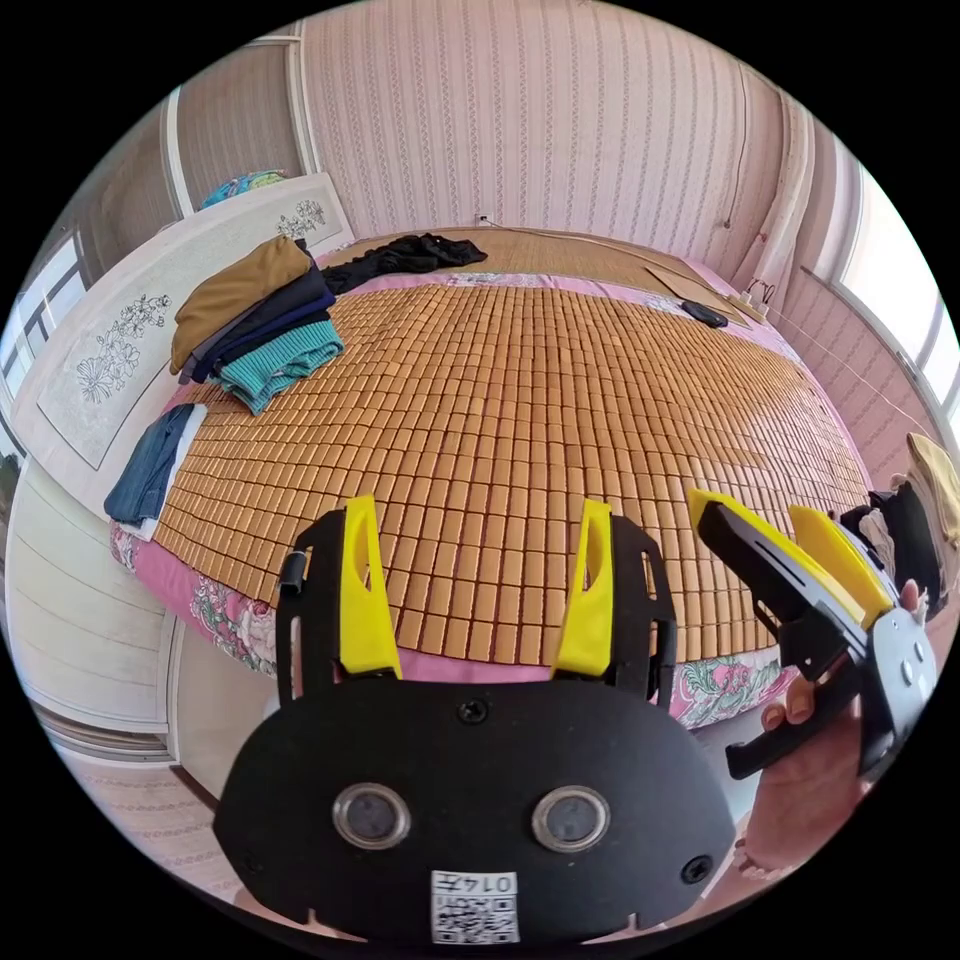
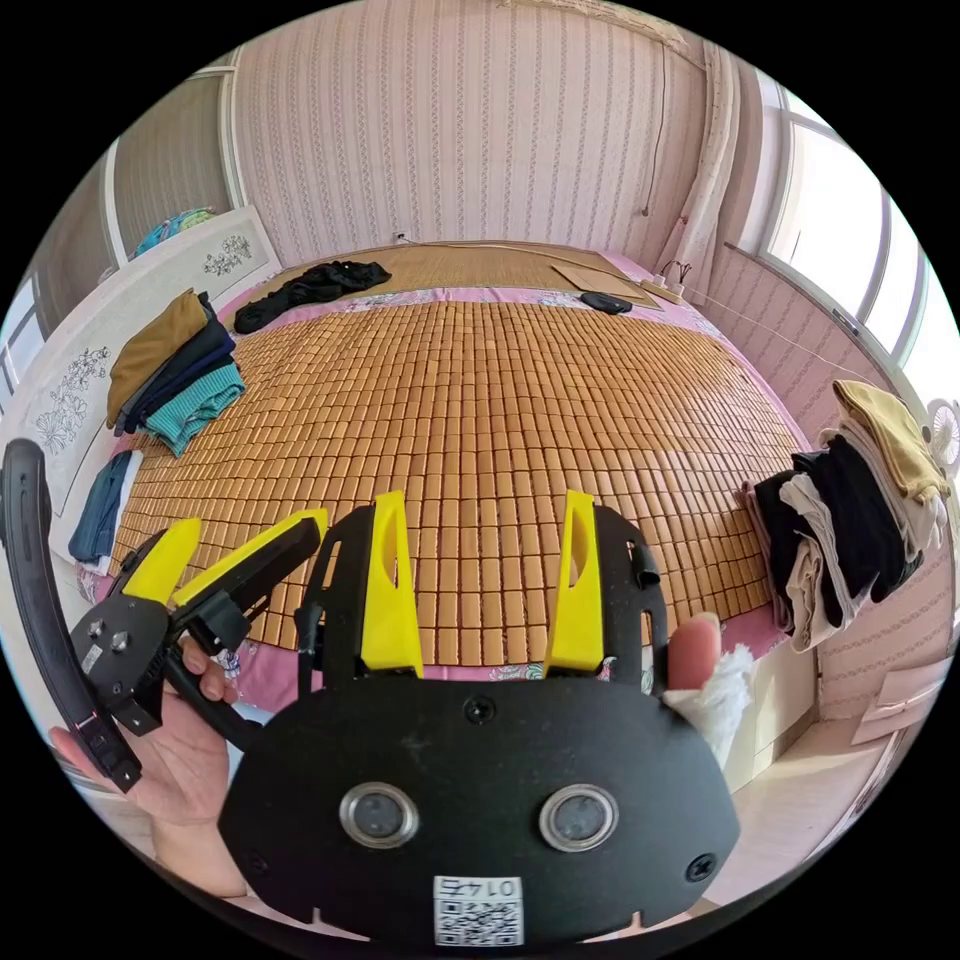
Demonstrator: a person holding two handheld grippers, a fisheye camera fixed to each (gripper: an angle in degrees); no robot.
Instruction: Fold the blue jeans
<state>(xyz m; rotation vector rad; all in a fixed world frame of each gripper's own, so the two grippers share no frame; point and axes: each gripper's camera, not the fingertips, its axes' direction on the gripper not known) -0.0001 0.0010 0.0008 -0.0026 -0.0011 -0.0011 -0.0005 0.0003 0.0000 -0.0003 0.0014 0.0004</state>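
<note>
The blue jeans (image 1: 150,475) (image 2: 100,505) lie folded at the left edge of the bed, on a white cloth beside the headboard. My left gripper (image 1: 478,510) is held open over the near edge of the bamboo mat (image 1: 520,400), with nothing between its yellow jaws. My right gripper (image 2: 485,500) is likewise open and empty above the mat (image 2: 480,420). Each one comes into the other's view: the right gripper (image 1: 750,510) at the right and the left gripper (image 2: 250,525) at the lower left, both with jaws apart. Both are well away from the jeans.
A stack of folded clothes (image 1: 260,320) (image 2: 175,370) sits by the headboard beyond the jeans. A black garment (image 1: 405,258) (image 2: 310,285) lies crumpled at the far side. A heap of unfolded clothes (image 2: 860,520) hangs off the bed's right edge. A small dark item (image 2: 605,302) lies far right.
</note>
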